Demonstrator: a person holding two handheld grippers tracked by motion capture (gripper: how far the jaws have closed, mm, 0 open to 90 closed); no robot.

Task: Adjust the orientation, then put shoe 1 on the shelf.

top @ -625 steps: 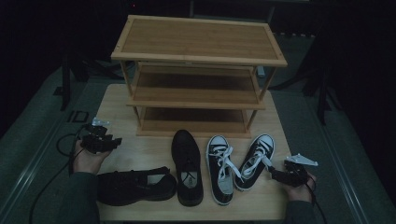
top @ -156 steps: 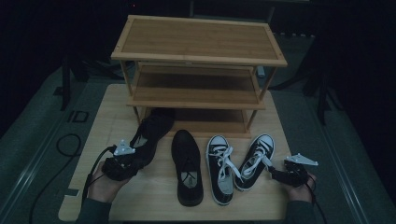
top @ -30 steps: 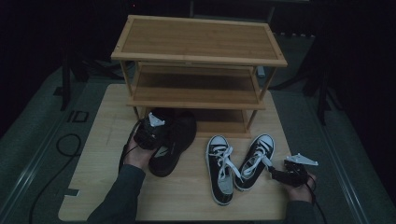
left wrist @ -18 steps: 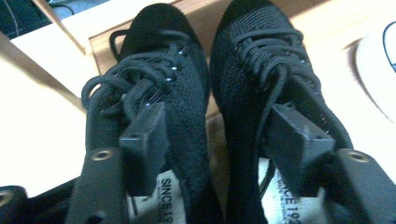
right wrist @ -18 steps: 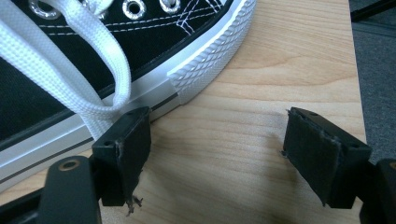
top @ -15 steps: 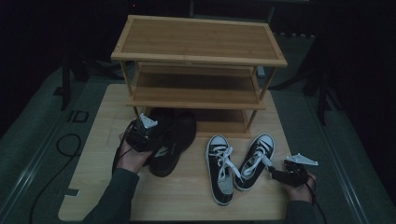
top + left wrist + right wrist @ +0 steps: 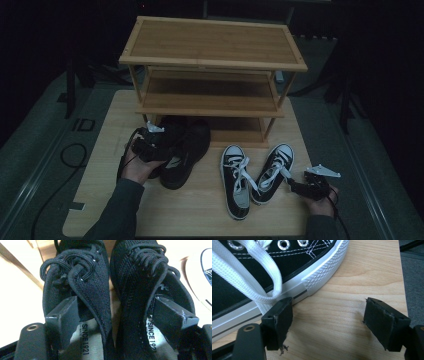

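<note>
So the two black shoes [image 7: 110,297] sit side by side in front of the rack's [image 7: 212,60] bottom shelf. Left gripper [image 7: 117,322] has just opened: one jaw inside each shoe, inner walls between them. Right gripper [image 7: 327,325] gapes over bare table [image 7: 352,280], beside a sneaker [image 7: 274,270].

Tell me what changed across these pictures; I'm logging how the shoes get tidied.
The two black shoes moved from the table's front left up to the foot of the wooden rack, side by side. The left hand-held gripper carried them there, and its jaws have just been opening, one inside each shoe. The black-and-white sneakers and the right hand-held gripper, open beside them, stayed put.
</note>
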